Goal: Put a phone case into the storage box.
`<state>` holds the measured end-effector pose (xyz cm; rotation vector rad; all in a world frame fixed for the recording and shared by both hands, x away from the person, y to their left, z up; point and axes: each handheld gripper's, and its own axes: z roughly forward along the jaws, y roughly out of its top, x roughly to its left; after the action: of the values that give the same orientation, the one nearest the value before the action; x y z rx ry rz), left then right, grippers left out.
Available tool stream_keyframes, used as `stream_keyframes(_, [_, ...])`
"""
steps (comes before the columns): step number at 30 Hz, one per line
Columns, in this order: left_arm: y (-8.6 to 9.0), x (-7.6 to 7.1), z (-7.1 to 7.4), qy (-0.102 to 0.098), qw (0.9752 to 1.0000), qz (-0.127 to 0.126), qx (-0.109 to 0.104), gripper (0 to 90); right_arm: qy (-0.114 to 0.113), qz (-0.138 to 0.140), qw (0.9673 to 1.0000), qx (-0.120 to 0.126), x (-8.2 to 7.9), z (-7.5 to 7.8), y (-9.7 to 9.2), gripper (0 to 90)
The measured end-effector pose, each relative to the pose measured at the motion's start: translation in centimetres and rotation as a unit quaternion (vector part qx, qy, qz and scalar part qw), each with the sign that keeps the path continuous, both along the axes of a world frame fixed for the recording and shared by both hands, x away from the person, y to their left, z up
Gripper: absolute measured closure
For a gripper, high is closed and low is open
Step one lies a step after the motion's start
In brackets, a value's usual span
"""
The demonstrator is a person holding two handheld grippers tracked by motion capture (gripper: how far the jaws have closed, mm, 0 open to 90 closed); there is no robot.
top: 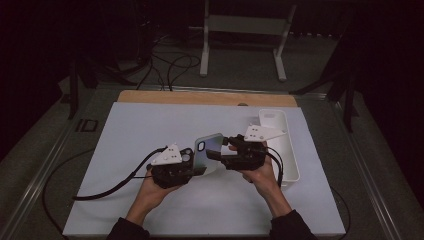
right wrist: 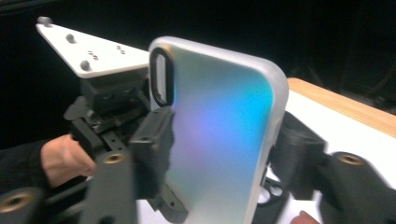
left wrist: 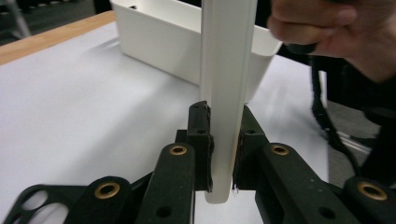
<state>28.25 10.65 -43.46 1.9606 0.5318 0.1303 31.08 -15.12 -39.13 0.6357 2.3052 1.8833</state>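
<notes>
A phone case point(top: 207, 150) with a shimmering blue-violet back and a camera cut-out stands upright above the white mat point(top: 150, 130). My left gripper point(top: 200, 167) is shut on its lower edge; in the left gripper view both pads press on the pale rim of the case point(left wrist: 226, 93) from either side of my left gripper point(left wrist: 223, 140). My right gripper point(top: 222, 150) faces it from the right. In the right gripper view the case point(right wrist: 219, 130) stands between the jaws of my right gripper point(right wrist: 224, 149), which sit apart from it on either side, open.
A white rectangular bin point(top: 295, 160) lies on the mat just right of my right hand, and its wall point(left wrist: 159, 46) is behind the case. A wooden board edge point(top: 200, 97) runs along the mat's far side. Cables trail off to the left.
</notes>
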Motion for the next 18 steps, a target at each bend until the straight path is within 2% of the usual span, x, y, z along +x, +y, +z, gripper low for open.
stream_keyframes(2, [0.03,-0.01,0.04,-0.003,0.9999,0.012,0.004,80.9,0.005,-0.015,0.9999,-0.004,0.03,-0.03,-0.03,33.3])
stream_keyframes(3, [0.03,-0.01,0.04,-0.003,0.9999,0.012,0.004,80.9,0.005,-0.015,0.9999,-0.004,0.03,-0.03,-0.03,33.3])
stream_keyframes(5, [0.05,0.04,0.04,-0.004,0.9996,0.026,0.008,80.9,0.011,-0.037,0.9991,-0.014,0.01,0.00,-0.05,24.3])
stream_keyframes(8, [0.06,0.13,-0.01,-0.003,0.9990,0.043,0.013,80.9,0.014,-0.056,0.9981,-0.022,-0.17,0.07,0.00,18.7])
stream_keyframes(12, [-0.02,0.20,-0.12,-0.003,0.9981,0.059,0.019,80.9,0.016,-0.078,0.9964,-0.030,-0.36,0.20,0.15,15.8])
stream_keyframes(18, [-0.13,0.28,-0.25,-0.003,0.9960,0.084,0.030,80.8,0.024,-0.093,0.9947,-0.036,-0.42,0.36,0.76,15.7])
